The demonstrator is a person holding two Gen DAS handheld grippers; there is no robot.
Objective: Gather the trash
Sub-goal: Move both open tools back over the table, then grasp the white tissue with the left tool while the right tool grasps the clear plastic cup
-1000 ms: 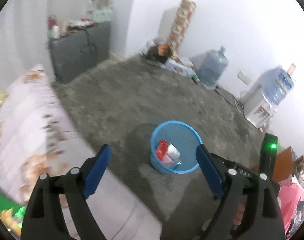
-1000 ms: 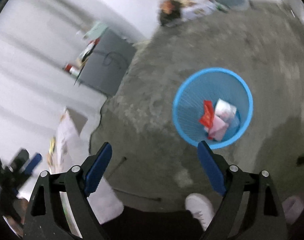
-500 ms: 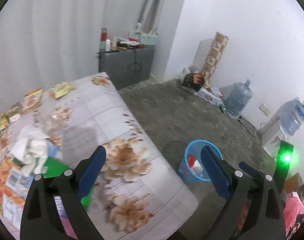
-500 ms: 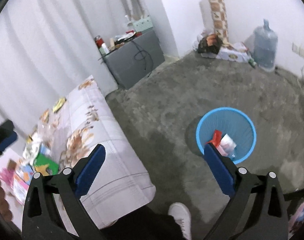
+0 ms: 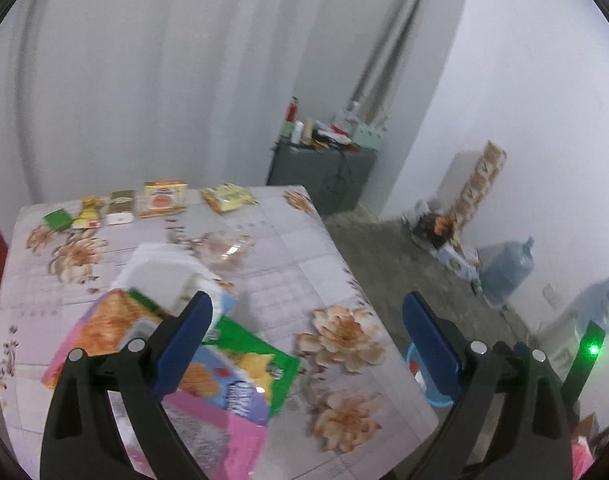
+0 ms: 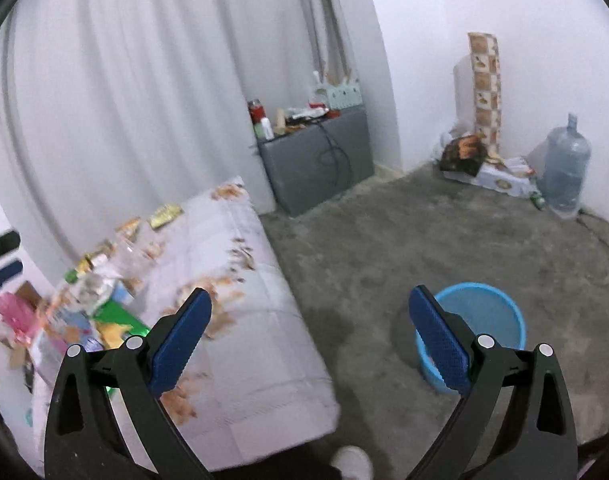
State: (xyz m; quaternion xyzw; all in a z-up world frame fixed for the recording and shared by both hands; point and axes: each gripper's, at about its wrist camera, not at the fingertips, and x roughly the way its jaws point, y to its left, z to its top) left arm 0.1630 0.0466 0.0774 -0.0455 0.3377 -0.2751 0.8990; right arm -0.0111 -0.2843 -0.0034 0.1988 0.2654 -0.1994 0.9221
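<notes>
My left gripper (image 5: 306, 316) is open and empty above the table with the floral cloth (image 5: 304, 248). Below its left finger lies a pile of trash: a green snack bag (image 5: 260, 364), a pink wrapper (image 5: 224, 432), an orange packet (image 5: 108, 328) and a white box (image 5: 160, 276). Several small packets (image 5: 160, 198) lie along the table's far edge. My right gripper (image 6: 308, 318) is open and empty above the table's end. The blue bin (image 6: 488, 320) stands on the floor behind its right finger; it also shows in the left wrist view (image 5: 414, 364).
A grey cabinet (image 6: 316, 160) with bottles on top stands by the white curtain. A water jug (image 6: 564, 168) and boxes (image 6: 500, 178) sit by the far wall. The table (image 6: 240, 320) fills the left; my shoe (image 6: 352, 464) is at the bottom.
Both grippers have swung up and away from the bin toward the table. The trash pile has come close under the left gripper. Both stay open.
</notes>
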